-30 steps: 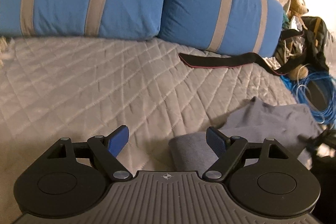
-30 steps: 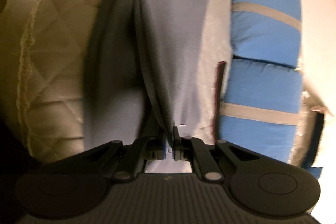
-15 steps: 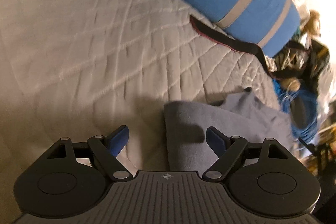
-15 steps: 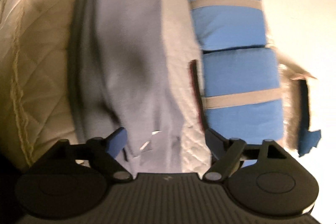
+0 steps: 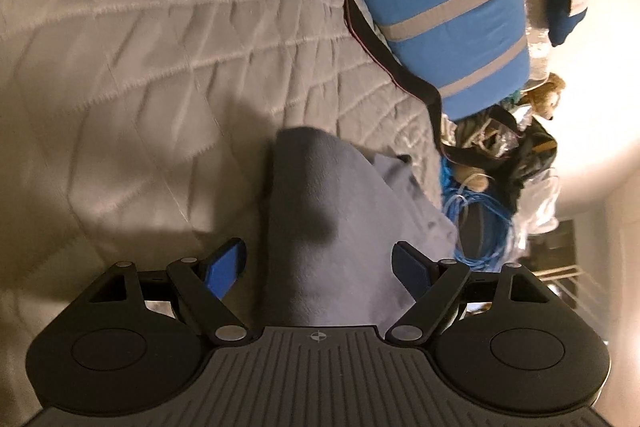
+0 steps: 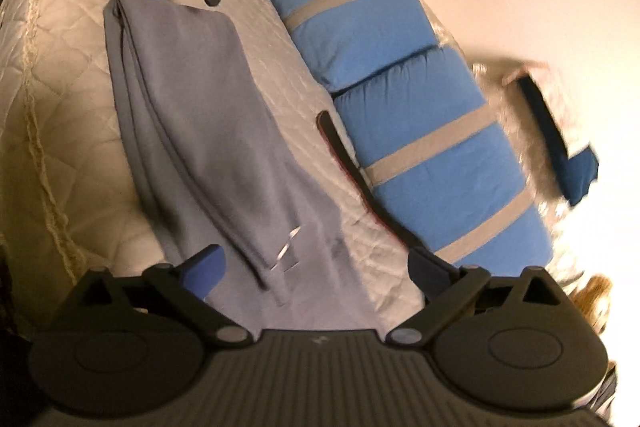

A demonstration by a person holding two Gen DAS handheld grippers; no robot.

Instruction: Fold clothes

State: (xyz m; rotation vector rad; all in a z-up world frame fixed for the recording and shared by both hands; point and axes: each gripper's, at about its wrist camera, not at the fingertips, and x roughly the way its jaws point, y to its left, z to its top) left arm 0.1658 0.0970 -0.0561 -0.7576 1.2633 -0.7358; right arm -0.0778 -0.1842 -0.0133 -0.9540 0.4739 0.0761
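Grey garment (image 6: pixel 208 131) lies folded lengthwise on the bed (image 5: pixel 140 67). Left gripper (image 5: pixel 320 263) and right gripper (image 6: pixel 316 267): fingers apart, empty.

The bed (image 6: pixel 60 131) wears a pale quilted cover. On it lie a folded grey garment (image 6: pixel 192 115), two blue pillows (image 6: pixel 440 163) and a dark strap (image 6: pixel 352 171).

Bare quilted bedspread (image 5: pixel 152 59) lies wide open left of the folded grey garment (image 6: pixel 192 115), so a gripper gets free passage there. Blue striped pillows (image 6: pixel 420 147) wall off the far edge, with a dark strap (image 6: pixel 352 171) lying along their base. Off the bed's end, blue cable coil (image 5: pixel 480 215) and clutter block the way.
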